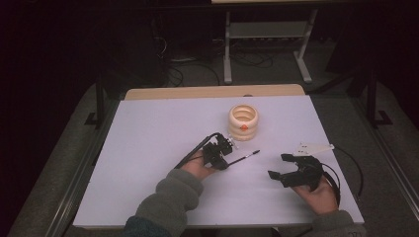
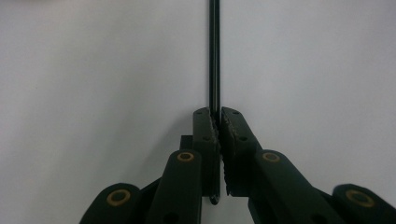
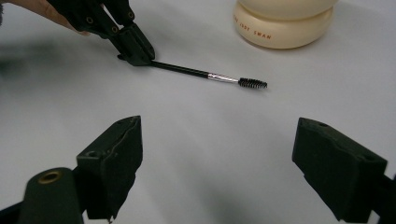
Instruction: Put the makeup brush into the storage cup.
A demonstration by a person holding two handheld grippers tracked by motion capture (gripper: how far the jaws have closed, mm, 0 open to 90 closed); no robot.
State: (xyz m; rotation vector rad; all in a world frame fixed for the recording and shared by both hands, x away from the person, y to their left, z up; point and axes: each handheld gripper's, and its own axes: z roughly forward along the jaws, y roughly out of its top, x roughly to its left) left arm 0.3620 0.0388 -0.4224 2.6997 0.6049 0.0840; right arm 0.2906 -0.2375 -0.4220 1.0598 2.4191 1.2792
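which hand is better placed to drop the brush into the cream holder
Left, probably. The left tongs are shut on the brush handle, close beside the holder. The right tongs are open, holding nothing, farther off.

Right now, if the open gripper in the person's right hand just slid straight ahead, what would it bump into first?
Probably the thin brush, lying across its path and held by the left gripper. The right gripper has its jaws wide open; the cream container sits beyond, though depth is hard to judge.
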